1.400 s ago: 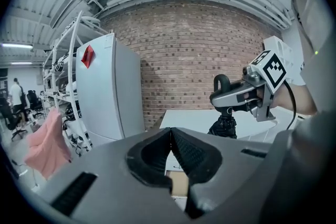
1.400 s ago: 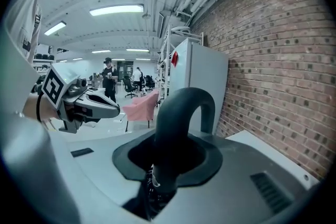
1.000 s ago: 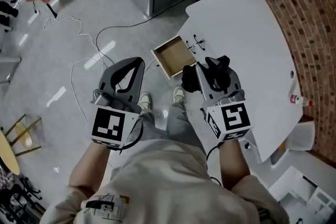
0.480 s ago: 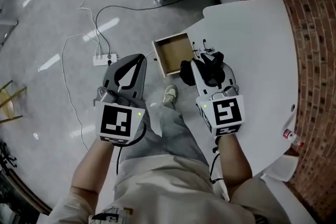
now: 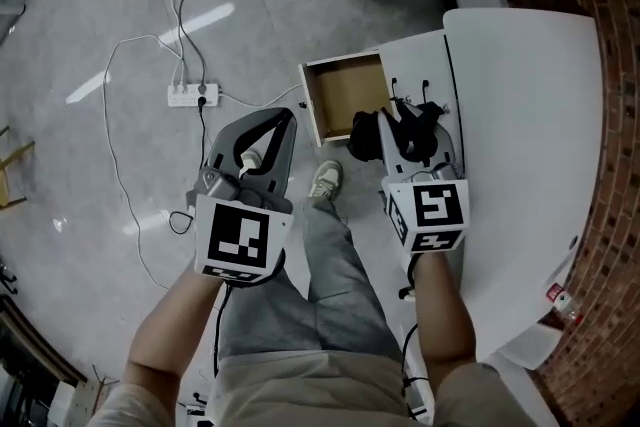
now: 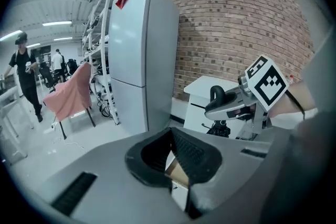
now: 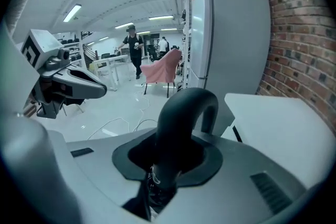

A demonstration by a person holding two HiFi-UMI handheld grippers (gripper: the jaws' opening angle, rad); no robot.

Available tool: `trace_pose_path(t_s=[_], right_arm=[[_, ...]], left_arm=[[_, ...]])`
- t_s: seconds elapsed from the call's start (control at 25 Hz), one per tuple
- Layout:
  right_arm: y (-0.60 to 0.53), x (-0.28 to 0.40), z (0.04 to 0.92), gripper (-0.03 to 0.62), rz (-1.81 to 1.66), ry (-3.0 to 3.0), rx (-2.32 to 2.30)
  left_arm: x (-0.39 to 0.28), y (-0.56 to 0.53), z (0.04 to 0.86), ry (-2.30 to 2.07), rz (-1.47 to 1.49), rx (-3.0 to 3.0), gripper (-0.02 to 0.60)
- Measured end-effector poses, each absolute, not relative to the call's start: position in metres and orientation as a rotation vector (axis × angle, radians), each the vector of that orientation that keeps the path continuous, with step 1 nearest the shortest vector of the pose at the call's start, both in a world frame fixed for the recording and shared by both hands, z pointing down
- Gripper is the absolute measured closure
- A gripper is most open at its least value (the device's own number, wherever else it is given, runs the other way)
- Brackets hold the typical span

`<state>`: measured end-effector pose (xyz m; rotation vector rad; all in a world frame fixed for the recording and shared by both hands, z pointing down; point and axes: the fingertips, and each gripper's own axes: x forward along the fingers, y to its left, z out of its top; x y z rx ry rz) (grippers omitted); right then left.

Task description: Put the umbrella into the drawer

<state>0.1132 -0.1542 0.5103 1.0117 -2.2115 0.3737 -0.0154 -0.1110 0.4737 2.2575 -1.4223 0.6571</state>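
Note:
A black folded umbrella [image 5: 372, 137] with a hooked handle [image 7: 184, 113] hangs from my right gripper [image 5: 405, 127], which is shut on the handle just below the hook. It hovers at the right front of the open drawer [image 5: 345, 97], a shallow brown box pulled out of the white cabinet [image 5: 520, 125]. My left gripper [image 5: 283, 120] floats left of the drawer over the floor with its pads together and nothing in them. In the left gripper view the right gripper [image 6: 231, 105] and the hook [image 6: 215, 93] show ahead of the white cabinet.
A power strip [image 5: 190, 95] and trailing cables lie on the floor left of the drawer. A person's shoe [image 5: 325, 180] stands just below it. A tall white fridge [image 6: 136, 50] and a brick wall [image 6: 236, 18] stand behind the cabinet. A bottle [image 5: 560, 295] lies by the cabinet's near corner.
Both grippers have sunk toward the floor and the drawer now sits closer under the right one. The umbrella stays gripped; the left jaws stay together.

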Motion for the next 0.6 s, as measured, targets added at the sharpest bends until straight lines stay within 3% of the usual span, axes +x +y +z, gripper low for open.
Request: trace_pose_path(t_s=[0.6], right_arm=[[-0.168, 0.132, 0.737, 0.503, 0.563, -2.086, 1.074]], left_arm=[[0.001, -0.112, 0.689, -1.360, 0.775, 2.156, 0.573]])
